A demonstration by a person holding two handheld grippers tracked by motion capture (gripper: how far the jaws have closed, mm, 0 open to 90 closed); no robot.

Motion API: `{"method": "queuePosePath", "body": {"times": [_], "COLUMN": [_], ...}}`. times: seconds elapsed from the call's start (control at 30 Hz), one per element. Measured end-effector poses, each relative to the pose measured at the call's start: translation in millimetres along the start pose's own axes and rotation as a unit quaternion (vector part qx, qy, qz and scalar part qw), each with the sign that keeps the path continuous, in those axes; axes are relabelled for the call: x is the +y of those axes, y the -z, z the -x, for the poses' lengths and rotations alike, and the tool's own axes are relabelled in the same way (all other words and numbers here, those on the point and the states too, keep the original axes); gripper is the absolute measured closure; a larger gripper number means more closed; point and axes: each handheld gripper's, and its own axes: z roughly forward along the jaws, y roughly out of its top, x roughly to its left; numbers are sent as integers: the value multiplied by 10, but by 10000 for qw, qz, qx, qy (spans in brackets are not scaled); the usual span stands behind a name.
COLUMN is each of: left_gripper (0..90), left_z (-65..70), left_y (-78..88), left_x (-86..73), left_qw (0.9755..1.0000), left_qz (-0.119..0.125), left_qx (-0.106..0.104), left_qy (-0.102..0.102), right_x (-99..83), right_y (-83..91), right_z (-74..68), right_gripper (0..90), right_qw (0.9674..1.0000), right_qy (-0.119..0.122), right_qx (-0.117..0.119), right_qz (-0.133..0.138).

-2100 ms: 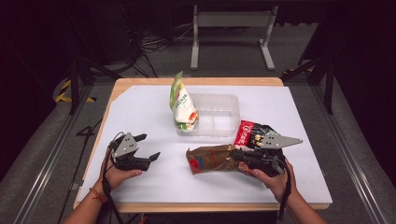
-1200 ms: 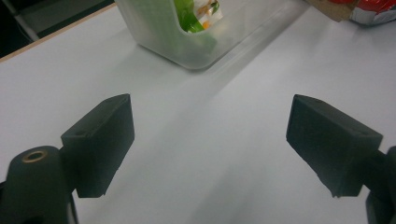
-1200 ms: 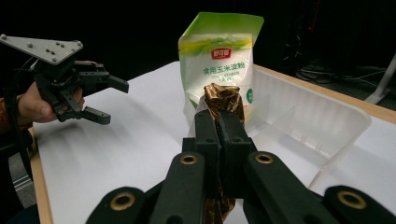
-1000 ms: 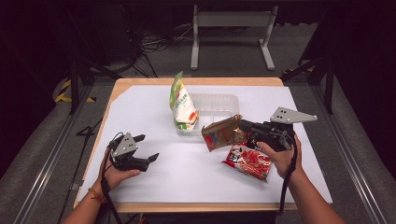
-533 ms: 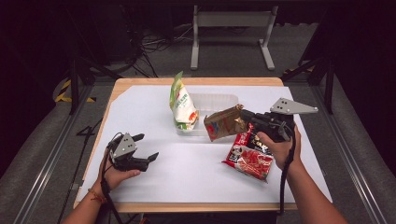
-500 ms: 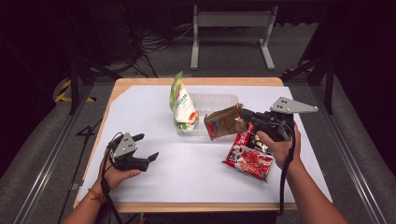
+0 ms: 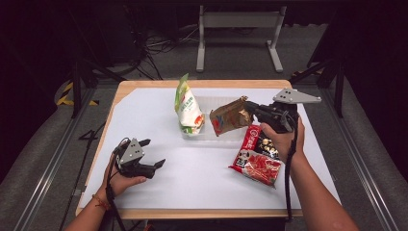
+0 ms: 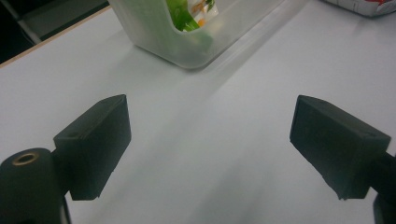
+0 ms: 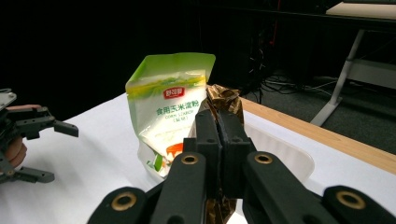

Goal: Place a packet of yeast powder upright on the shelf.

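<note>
Nearest the table's front edge: left gripper resting low on the white sheet, held in the left hand. Jaws wide apart in the left gripper view, nothing between them, bare sheet beneath.

To the right, a little farther in: red snack packet lying flat on the sheet, partly under the right forearm. Well apart from the left gripper.

Farther in, right side: right gripper raised above the table, pointing left toward the middle. Jaws clamped together on the edge of a brown foil packet; in the right gripper view the crumpled gold-brown foil pinched between the two black pads. Packet hanging tilted over the right part of the clear plastic bin; cannot tell whether its lower edge touches the bin.

Same depth, just left of the brown packet: green-and-white pouch standing upright in the left end of the bin, labelled corn starch in the right gripper view. Near corner of the bin with green pouch inside also seen beyond the left gripper's jaws.

Beyond: wooden table edge.
</note>
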Motion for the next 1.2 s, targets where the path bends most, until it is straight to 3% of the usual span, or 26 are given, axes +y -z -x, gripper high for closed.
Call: {"method": "queuePosePath", "body": {"times": [0.13,0.3,0.77,1.2], "left_gripper": [129,127,124,121], "left_z": [-2,4,9,-4], "left_y": [-1,1,-12,-29], "left_x": [-6,-5,-5,-10], "left_qw": [10000,10000,10000,9999], "left_qz": [-9,-4,-56,-109], "left_qx": [2,-9,-29,-53], "left_qy": [6,-7,-38,-63], "right_x": [23,34,9,-75], "right_y": [-89,-223,-532,-677], "right_z": [12,42,88,82], "right_gripper": [885,885,884,871], "right_qw": [9999,9998,9984,9972], "right_qy": [36,-134,-220,-287], "right_qx": [-105,-108,-292,-401], "right_qz": [-67,-111,-428,-563]}}
